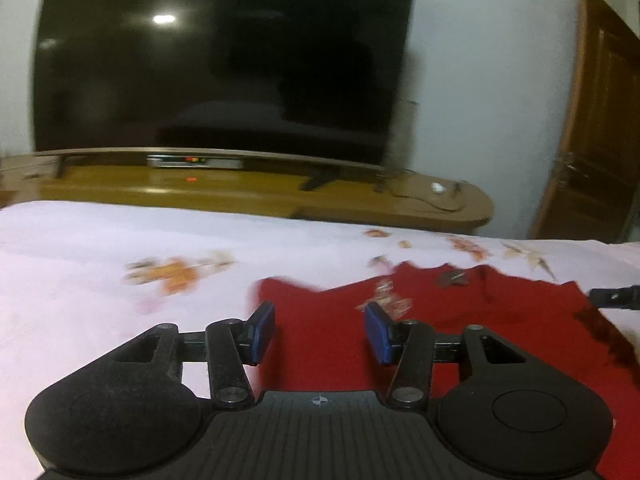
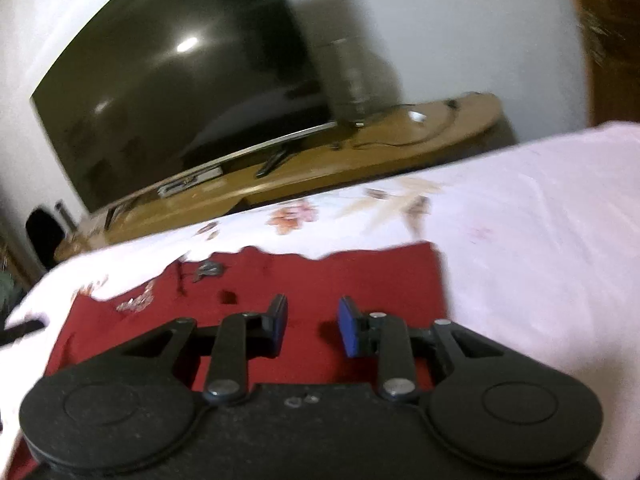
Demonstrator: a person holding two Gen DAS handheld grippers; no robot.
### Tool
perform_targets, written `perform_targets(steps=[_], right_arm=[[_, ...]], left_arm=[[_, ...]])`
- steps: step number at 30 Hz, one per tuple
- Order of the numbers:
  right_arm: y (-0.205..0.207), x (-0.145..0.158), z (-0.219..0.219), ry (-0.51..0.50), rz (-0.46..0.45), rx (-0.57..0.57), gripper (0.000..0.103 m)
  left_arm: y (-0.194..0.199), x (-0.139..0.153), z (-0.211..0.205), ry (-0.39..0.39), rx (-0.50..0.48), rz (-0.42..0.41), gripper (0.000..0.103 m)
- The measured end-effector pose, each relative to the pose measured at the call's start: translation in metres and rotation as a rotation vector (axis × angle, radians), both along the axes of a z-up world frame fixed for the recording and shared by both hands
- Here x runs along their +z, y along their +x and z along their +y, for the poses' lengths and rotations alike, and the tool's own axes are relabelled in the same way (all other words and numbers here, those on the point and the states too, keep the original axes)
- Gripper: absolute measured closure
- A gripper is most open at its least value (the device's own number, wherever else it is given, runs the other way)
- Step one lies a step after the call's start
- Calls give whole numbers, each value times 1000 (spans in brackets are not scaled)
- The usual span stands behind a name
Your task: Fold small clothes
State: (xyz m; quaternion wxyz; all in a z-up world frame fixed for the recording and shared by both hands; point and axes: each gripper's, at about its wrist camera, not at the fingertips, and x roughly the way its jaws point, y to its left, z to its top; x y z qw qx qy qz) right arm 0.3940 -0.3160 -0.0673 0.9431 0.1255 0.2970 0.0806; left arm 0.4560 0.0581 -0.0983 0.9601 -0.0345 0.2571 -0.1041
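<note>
A small red garment [image 1: 480, 320] lies flat on a pale pink bedsheet [image 1: 80, 272] with flower prints. My left gripper [image 1: 320, 332] is open and empty, hovering over the garment's left part, its left blue pad near the cloth's left edge. In the right wrist view the same red garment [image 2: 360, 280] lies under my right gripper [image 2: 313, 330], which is open and empty above the garment's right half. A dark tip of the right gripper [image 1: 616, 298] shows at the right edge of the left wrist view.
Beyond the bed stands a low wooden TV bench [image 1: 280, 196] with a large dark television [image 1: 224, 60] on it. A wooden door [image 1: 596, 128] is at the right. The bed's far edge runs in front of the bench.
</note>
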Motion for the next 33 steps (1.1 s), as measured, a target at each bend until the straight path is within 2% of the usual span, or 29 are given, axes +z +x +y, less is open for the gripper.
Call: perform_targets(steps=[3,4,5,6,8,10,12,13,14,15,16,17,19,21,23,24,25,27,29,31,33], right_arm=[[14,-7,20,-42,-2,63,73],[19,-14,21,-73,18,66,73],[26,-24,20,-124,62,38,78],[29,-35,13,-129,70,22,81],[25,-36,2,-71,49,21,82],[21,-29,2,-81,53,15,77],[6,-16,5,-77,9,23,63],[-1,-13,8,-82,-20,33,62],[-3,-14,11,-104,-25,45,62],[0,-22,14,-143,11,51,62],[5,-34,15,-177,53,46,63],[3,-34,15,-180,19,42,63],[3,-25,18,-172,44,22,63],[-8,-12,21,-145,10,15,61],[-20,-5,30,-171,-44,40,58],[-19,-11,37,-211,-22,53,56],[-10,-25,42,-252,65,49,55],[-11,-32,46,-297,53,41,55],[-16,-21,49,-281,79,5,54],[-36,-6,45,-210,57,-17,53],[-67,7,39,-185,33,-49,52]], left_arm=[[30,-19,-12,9,-7,59,50],[44,-34,-9,28,25,129,45],[45,-44,-3,15,41,130,44],[42,-45,1,-31,41,116,44],[40,-38,6,-54,53,120,44],[27,-27,10,-46,56,69,43],[11,-22,11,-28,47,33,29],[11,-25,9,-9,40,41,22],[13,-36,5,40,33,87,20],[19,-47,3,67,30,160,17],[20,-43,7,38,38,138,17],[19,-36,8,37,65,134,17],[4,-21,9,36,72,86,17],[-14,-11,5,43,39,41,17],[-17,-20,-5,109,4,79,17],[-14,-29,-10,144,-4,131,16],[-12,-38,-11,147,7,161,8],[-15,-32,-1,108,46,185,7],[-30,-22,5,100,55,177,7],[-56,-16,7,137,31,162,7],[-86,-16,14,141,10,151,7]])
